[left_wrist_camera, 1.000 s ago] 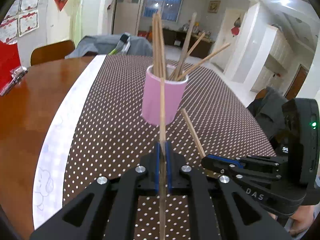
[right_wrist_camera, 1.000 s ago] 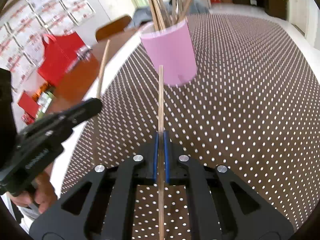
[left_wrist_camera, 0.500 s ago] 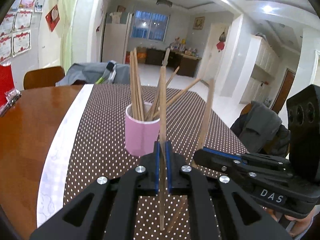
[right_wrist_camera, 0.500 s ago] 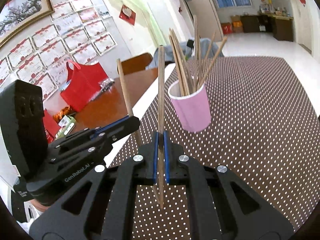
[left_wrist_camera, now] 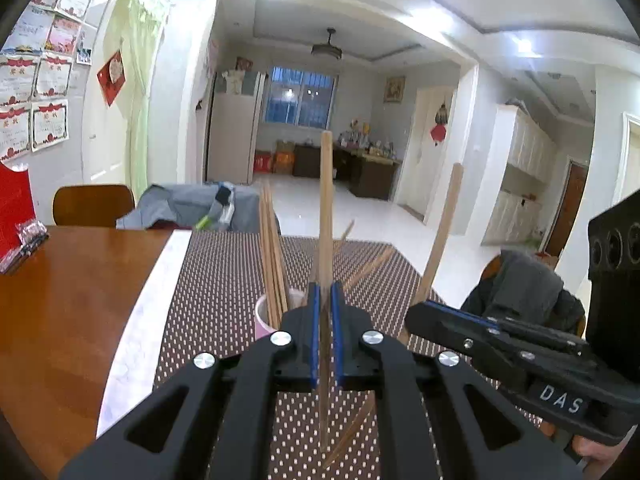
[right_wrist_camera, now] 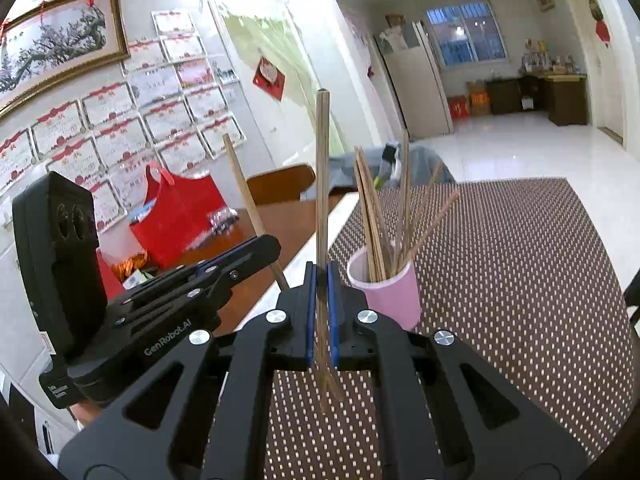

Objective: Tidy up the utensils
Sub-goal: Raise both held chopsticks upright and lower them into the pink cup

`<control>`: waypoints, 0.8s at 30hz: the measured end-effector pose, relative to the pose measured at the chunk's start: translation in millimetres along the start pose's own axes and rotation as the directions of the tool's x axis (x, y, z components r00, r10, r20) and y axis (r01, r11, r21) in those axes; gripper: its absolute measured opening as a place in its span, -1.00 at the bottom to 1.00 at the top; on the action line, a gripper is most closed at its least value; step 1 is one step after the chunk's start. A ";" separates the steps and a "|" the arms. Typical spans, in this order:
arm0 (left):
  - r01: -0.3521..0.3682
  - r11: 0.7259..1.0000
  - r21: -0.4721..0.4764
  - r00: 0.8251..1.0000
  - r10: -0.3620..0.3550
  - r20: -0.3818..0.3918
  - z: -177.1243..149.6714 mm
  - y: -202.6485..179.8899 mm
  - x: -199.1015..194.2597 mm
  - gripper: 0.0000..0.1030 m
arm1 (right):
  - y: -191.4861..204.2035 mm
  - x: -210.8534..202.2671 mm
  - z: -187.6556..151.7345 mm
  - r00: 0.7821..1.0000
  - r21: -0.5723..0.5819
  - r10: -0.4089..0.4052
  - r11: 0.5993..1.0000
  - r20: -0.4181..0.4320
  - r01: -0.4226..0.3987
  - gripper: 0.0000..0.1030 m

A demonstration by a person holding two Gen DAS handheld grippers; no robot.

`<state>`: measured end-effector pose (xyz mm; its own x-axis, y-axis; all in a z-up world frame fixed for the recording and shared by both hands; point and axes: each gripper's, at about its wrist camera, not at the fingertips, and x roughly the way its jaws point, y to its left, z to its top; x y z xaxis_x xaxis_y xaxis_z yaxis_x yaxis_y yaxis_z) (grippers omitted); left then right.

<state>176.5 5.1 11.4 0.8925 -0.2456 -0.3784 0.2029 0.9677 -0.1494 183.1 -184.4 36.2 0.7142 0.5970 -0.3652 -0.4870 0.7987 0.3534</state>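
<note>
**1 chopstick in each gripper, cup in front**

My left gripper (left_wrist_camera: 325, 300) is pinched tight on 1 wooden chopstick (left_wrist_camera: 326, 200), held upright between the blue pads. My right gripper (right_wrist_camera: 319, 280) is clamped the same way on a second chopstick (right_wrist_camera: 322, 168), also standing nearly vertical. The pink cup (right_wrist_camera: 390, 288) stands on the brown dotted tablecloth (right_wrist_camera: 520, 272) just beyond my fingertips, with several chopsticks fanned inside it. From my left camera the cup is partly hidden behind my fingers, and my right gripper shows close beside on the right.
</note>
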 end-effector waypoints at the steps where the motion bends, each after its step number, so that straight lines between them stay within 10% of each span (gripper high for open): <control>1: 0.000 1.000 -0.001 1.000 0.000 0.008 3.2 0.1 -0.3 -0.87 | 1.6 0.4 2.9 1.000 -0.008 -0.004 1.000 0.010 0.004 -0.89; 24: -0.070 0.995 -0.076 0.978 0.083 0.189 55.3 18.1 20.8 -0.87 | -0.5 23.5 50.3 0.980 -0.040 -0.040 0.998 0.195 0.049 -0.89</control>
<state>221.0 20.7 51.3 0.9662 -0.1490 -0.2102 0.1087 0.9754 -0.1918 225.4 -174.5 70.8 0.8178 0.5382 -0.2039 -0.4709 0.8294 0.3007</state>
